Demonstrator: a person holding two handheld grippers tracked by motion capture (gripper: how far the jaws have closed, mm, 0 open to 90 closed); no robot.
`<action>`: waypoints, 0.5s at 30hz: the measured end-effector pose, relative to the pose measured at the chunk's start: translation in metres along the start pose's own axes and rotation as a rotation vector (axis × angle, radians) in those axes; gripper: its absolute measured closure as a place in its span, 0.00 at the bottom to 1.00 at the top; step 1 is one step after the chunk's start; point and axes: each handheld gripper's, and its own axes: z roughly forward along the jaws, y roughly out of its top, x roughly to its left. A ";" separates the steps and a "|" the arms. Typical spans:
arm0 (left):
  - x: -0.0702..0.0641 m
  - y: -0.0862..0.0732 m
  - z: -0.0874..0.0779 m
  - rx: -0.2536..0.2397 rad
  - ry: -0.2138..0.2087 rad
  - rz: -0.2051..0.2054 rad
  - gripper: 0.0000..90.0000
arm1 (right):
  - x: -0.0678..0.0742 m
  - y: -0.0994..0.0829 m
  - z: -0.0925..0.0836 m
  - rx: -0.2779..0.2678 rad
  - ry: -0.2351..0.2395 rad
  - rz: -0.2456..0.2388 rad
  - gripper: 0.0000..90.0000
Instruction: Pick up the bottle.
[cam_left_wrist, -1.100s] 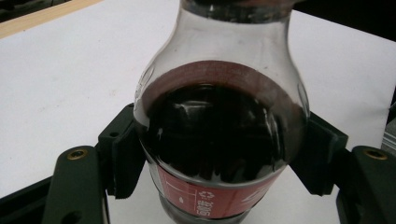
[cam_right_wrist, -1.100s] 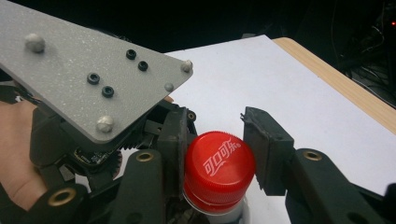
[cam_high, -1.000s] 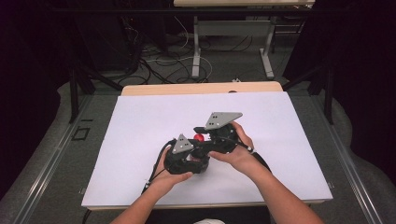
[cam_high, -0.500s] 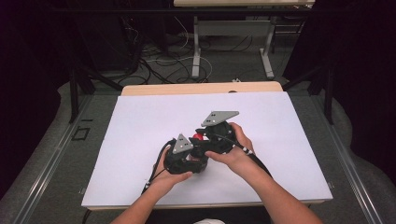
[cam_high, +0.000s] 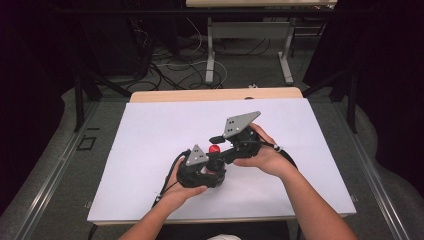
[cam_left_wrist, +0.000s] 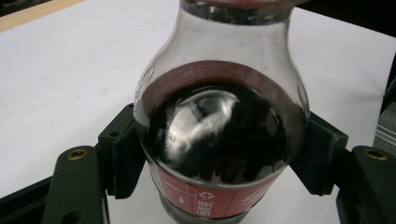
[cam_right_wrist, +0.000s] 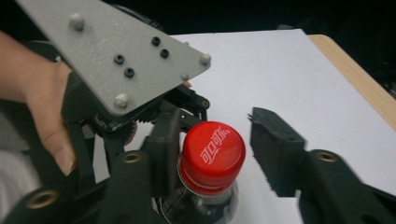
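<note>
change: since the earlier frames the right gripper (cam_high: 216, 139) has shifted only slightly at the cap (cam_high: 214, 149), and its jaws have just been opening, with the cap between them.
bottle (cam_left_wrist: 219, 135): small clear bottle of dark drink with a red label, standing near the middle of the white sheet (cam_high: 150, 135) that covers the table (cam_high: 165, 95).
left gripper (cam_left_wrist: 219, 154): jaws closed on the bottle's round body, one pad pressed to each side; in the high view it sits low at the bottle, held by the left hand (cam_high: 185, 187).
right gripper jaws: parted around the cap in the right gripper view (cam_right_wrist: 212, 151); one jaw touches the cap's side, the other stands clear of it with a gap showing, so no squeeze on the cap.
cap detail: red, white lettering on top, seated on the bottle neck (cam_right_wrist: 212, 154).
right hand (cam_high: 262, 155): wrapped around the right gripper's body, reaching in from the right of the bottle.
grey plates: one on each gripper; the left one (cam_right_wrist: 116, 51) fills the upper left of the right gripper view.
cable (cam_high: 162, 192): trails from the left gripper toward the near table edge.
</note>
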 end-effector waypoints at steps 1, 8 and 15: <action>0.001 0.000 0.000 -0.005 0.000 0.000 0.33 | 0.003 0.001 0.000 0.003 -0.022 0.018 0.54; 0.004 0.000 -0.002 0.009 0.011 -0.032 0.33 | 0.024 0.003 0.002 0.031 -0.191 0.117 0.58; 0.002 0.000 -0.001 0.010 0.001 -0.029 0.33 | 0.029 0.003 0.009 0.007 -0.212 0.118 0.64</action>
